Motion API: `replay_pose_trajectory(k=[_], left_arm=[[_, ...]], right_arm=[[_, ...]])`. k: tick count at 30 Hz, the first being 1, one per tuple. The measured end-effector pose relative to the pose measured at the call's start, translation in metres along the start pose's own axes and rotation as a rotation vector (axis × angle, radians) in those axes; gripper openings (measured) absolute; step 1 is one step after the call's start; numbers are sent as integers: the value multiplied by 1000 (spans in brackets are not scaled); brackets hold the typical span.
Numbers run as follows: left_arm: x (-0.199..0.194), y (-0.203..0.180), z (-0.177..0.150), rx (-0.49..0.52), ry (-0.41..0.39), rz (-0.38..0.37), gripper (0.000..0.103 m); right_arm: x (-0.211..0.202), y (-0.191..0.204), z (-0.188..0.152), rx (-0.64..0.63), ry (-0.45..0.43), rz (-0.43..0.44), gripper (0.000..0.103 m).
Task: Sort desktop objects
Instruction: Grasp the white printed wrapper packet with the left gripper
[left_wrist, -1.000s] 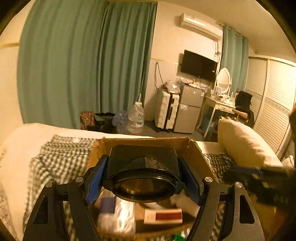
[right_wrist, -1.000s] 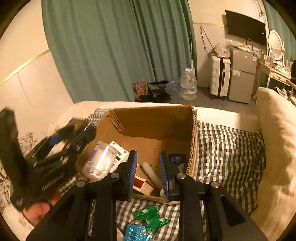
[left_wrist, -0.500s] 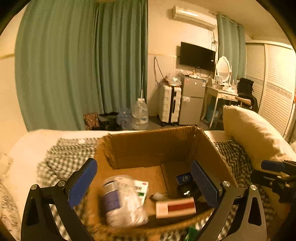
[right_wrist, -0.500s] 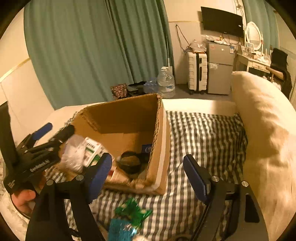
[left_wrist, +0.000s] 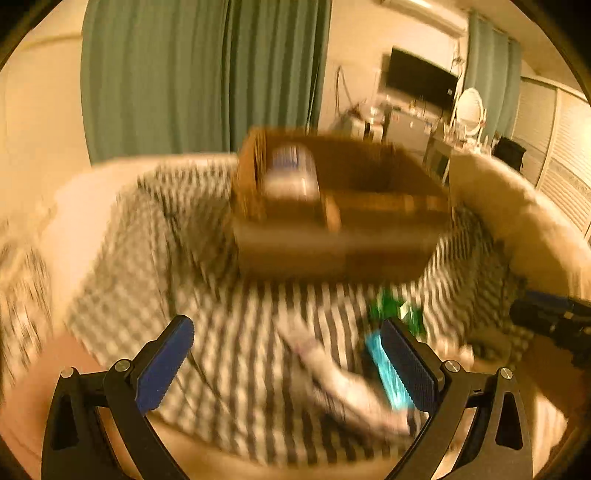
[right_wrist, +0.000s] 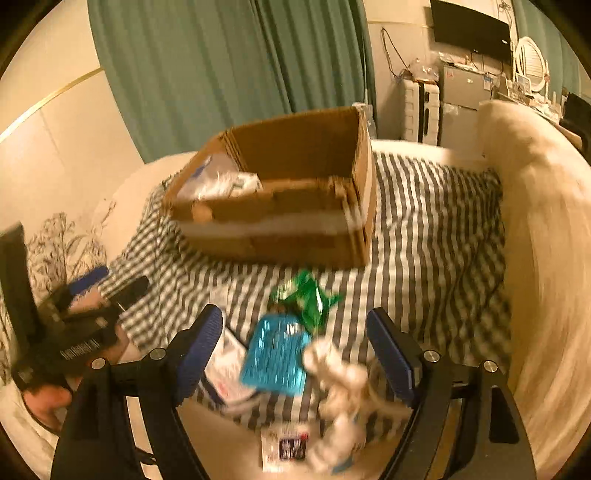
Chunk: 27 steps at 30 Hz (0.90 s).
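A reach for the next object is judged to be in hand, with both tools empty. The left gripper (left_wrist: 286, 363) is seen with its blue-padded fingers spread wide and nothing between them; the right gripper (right_wrist: 295, 349) is likewise spread, its jaws having just been opening, and no pad is pressed on anything.

The brown open-topped cardboard box (right_wrist: 295, 236) is set in the upper middle of both views on the grey-and-white checked cloth (right_wrist: 436, 236); a clear plastic-wrapped packet with blue print (left_wrist: 291, 177) is already lodged at its left end.

The unsorted things are found in the lower middle of the right wrist view, below the box and well apart from it: a shiny blue rectangular foil pack (right_wrist: 277, 356) framed between the right fingers; a crumpled green foil wrapper (right_wrist: 306, 295) just above it; a white flat card packet (right_wrist: 227, 363) at its left, partly under it; a white knobbly bundle (right_wrist: 340, 376) at its lower right, too blurred to be named.

The blue pack is lying flat, its long axis running from lower left to upper right, tilted only a little from the vertical of the frame; which end is its top cannot be told.

The next move is judged to call for a descent over the pack and a closing across its short sides; a pinch of the cloth or the neighbouring bundle could be risked.
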<state>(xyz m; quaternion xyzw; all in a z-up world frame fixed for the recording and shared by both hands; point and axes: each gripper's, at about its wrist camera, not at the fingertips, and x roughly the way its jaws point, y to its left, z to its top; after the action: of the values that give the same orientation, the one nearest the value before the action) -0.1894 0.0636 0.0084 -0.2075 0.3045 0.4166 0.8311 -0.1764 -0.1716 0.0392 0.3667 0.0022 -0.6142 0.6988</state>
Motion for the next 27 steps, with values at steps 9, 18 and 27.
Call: replay_pose_trajectory(k=[9,18,27], left_arm=[[49,-27,-51,-50,159,-220,85],[53,-15,-46,-61,177,-221,11],[43,19,-25,-43,66,-110,11]], right_arm=[[0,-6,-20,28,22,-42,80],[25,1,-18,-1,75,-42,80],[92,4,-3,-89,140,-79,80]])
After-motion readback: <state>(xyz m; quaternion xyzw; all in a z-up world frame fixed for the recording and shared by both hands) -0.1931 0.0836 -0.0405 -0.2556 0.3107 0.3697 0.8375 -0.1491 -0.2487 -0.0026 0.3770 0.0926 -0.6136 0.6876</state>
